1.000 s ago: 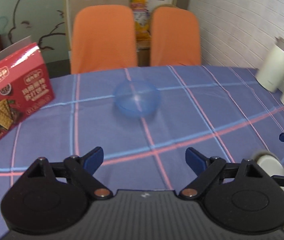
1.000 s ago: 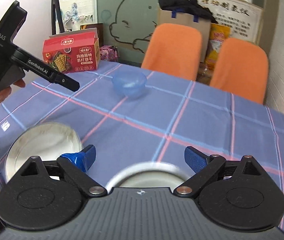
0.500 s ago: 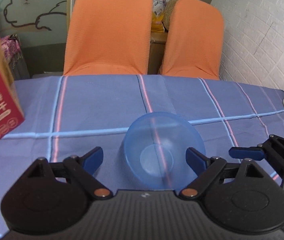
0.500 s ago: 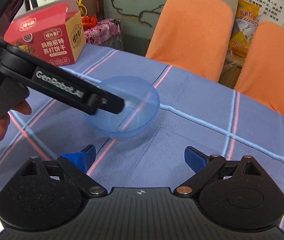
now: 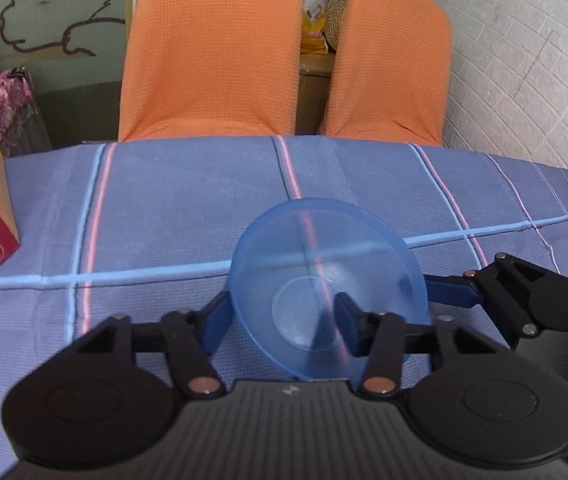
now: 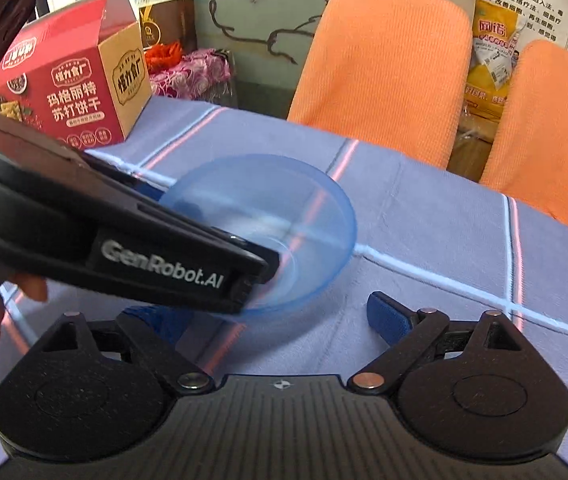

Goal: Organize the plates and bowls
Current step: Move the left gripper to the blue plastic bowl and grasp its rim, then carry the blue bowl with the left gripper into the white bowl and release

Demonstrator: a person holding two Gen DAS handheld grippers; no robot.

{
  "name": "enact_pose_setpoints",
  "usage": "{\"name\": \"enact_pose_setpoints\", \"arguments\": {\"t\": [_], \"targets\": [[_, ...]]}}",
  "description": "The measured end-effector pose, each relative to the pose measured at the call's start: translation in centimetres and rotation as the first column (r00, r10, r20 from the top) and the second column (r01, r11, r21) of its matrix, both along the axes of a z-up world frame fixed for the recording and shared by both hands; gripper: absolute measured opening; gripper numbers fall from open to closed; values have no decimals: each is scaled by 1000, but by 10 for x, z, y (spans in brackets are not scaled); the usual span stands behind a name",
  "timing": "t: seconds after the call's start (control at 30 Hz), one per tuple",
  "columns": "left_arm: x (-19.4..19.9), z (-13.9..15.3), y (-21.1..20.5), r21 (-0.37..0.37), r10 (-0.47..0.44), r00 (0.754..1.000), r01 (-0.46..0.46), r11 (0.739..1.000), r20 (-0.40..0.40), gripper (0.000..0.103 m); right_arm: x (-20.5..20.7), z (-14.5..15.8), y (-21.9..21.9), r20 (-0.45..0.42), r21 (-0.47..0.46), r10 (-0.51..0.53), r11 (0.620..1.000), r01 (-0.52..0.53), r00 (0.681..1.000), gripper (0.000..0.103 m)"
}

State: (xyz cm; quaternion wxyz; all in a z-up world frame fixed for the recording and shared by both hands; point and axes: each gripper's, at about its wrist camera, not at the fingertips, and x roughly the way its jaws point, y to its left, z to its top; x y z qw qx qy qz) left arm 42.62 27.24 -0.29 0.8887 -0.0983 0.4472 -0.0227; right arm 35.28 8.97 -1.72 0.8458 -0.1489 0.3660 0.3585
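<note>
Looks to me like home dining corner: counter (image 5: 188,208) under checked blue cloth, two orange-covered chairs (image 5: 212,48) pushed in, cracker box (image 6: 72,80), cartoon wall drawing (image 6: 260,20), white brick wall (image 5: 532,64).

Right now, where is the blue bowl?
The blue bowl sits on the checked tablecloth near the table's far edge, its left rim wall between the left gripper's fingers, right of the red cracker box.
</note>
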Motion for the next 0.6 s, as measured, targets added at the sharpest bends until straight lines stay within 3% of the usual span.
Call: {"name": "enact_pose_setpoints", "arguments": {"t": [0.37,0.6], "targets": [[-45,56,-19,-34,-38,992,42,999,118,44,-38,57,-26,156,67,13,997,-24,988,74],[-101,85,-81,-57,-119,977,130,990,175,44,-98,93,-81,249,60,-13,998,-2,968,75]]}}
